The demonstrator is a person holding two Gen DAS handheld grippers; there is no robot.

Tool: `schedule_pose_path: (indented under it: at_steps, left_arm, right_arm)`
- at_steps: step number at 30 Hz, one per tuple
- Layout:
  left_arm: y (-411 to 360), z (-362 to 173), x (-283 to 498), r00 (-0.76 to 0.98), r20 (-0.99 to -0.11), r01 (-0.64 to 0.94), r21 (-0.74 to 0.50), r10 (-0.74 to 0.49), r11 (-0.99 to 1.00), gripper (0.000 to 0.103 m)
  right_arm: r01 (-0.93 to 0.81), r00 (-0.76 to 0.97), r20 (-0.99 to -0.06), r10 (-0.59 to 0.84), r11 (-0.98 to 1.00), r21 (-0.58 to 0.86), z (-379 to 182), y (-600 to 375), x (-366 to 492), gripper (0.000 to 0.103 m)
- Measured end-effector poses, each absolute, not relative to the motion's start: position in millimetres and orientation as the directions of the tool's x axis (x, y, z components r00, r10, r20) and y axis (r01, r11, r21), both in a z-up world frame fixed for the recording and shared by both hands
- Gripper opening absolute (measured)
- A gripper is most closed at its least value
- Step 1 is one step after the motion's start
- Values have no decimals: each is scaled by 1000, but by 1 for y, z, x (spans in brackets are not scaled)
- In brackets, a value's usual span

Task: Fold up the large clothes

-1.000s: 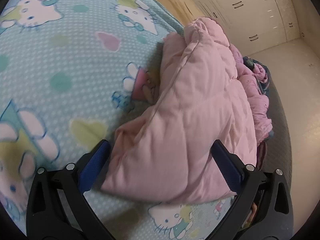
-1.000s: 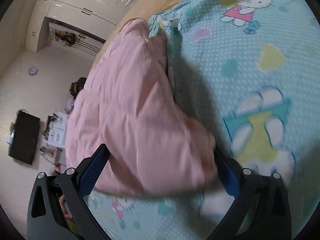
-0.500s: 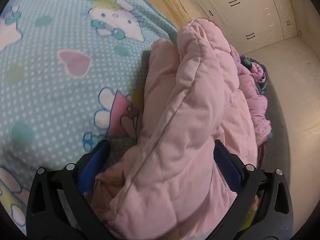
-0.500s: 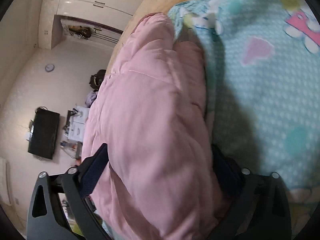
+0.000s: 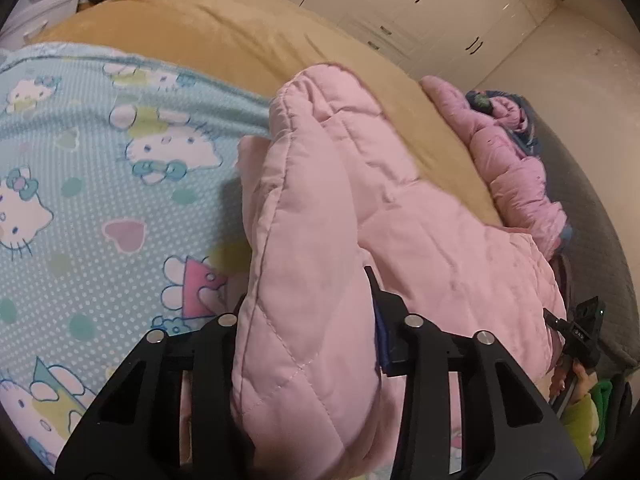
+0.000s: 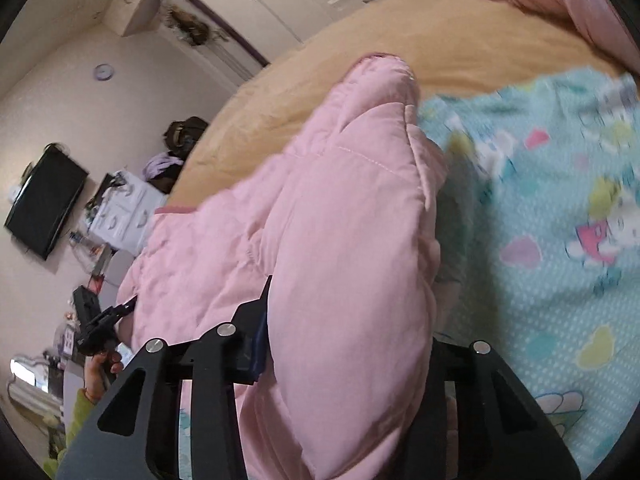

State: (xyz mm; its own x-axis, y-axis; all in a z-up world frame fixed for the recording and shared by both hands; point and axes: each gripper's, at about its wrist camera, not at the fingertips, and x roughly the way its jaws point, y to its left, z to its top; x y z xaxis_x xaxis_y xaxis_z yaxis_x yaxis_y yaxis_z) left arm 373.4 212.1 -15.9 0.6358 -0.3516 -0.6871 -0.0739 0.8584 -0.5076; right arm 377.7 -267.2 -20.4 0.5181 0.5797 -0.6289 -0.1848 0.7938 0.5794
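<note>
Both my grippers pinch the pink quilted jacket [image 5: 400,208] over the bed.

My left gripper [image 5: 308,320] has just been closing and now clamps a padded fold of the jacket — my right gripper [image 6: 348,320] has done the same on its own fold. The garment drapes between them, over the blue cartoon-cat blanket [image 5: 80,200] and the tan cover [image 5: 240,40] — a second pink garment [image 5: 516,168] lies beyond.

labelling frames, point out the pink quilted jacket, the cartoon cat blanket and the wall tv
pink quilted jacket [image 5: 312,240], left wrist view, stitched fold
cartoon cat blanket [image 5: 100,200], left wrist view, dotted blue area
wall tv [image 6: 46,206], right wrist view, screen centre
</note>
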Motion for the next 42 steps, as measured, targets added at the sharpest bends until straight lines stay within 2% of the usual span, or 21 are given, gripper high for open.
schedule_pose_path:
  at_steps: [9,12,17,21,24,25,26,27,29,30,32,34,36,37,38,42]
  left_arm:
    - [211,17,339,666,-669,-24,-461,-330,887,24]
    - [212,24,323,675,-651,2,-472,-349,882,13]
    - [200,25,302,661,-675,20,-420,-327,907,13]
    - [215,10,300,653,-684,-21,-447,-326,894,13]
    - [233,-4,308,656,-693,-63,-444,-298,894,24]
    - [237,-10,313,649,-699,-66,-444,-300,893,30]
    - [240,-18,320,639,-711,-74,-438,-295,896,44]
    - [243,-26,327,620,-729,-81,-426,-289,901,51]
    - [247,-40,341,597,-752,-83,-403,-278,912,73]
    - [248,-46,347,583,-764,-84,-395,-276,915,75]
    - [249,-57,356,565,-779,-87,-384,-272,919,86]
    - [249,-73,367,534,-788,-77,-406,-306,911,88]
    - [250,-83,372,516,-782,-72,-446,-349,892,86]
    - [248,-85,373,516,-769,-62,-472,-377,880,74]
    - [245,-85,373,513,-754,-43,-500,-410,865,53]
    - [220,-70,359,541,-770,-10,-408,-338,913,41]
  right_arm:
    - [-301,529,-598,602,792,531,24,-230,351,36]
    - [-327,528,-582,618,781,532,24,-230,332,35]
    - [-368,527,-582,620,783,501,24,-219,307,34]
    - [-334,514,-590,623,779,531,13,-225,299,34]
    - [-295,512,-605,610,786,543,2,-233,301,34]
    - [-277,510,-606,610,784,556,-4,-237,302,34]
    - [-257,506,-607,613,779,572,-11,-243,305,34]
    - [-238,507,-612,608,780,578,-19,-248,307,34]
    - [-209,499,-621,604,780,590,-33,-255,311,34]
    - [-190,494,-628,601,780,597,-41,-259,313,34]
    - [-163,484,-633,604,773,613,-55,-266,316,34]
    - [-152,480,-630,610,765,625,-63,-269,318,34]
    - [-142,472,-642,605,771,621,-70,-269,321,34]
    - [-139,469,-644,604,771,621,-72,-269,323,34]
    - [-136,467,-646,604,771,622,-73,-269,324,34]
    - [-132,453,-652,608,769,625,-75,-269,328,34]
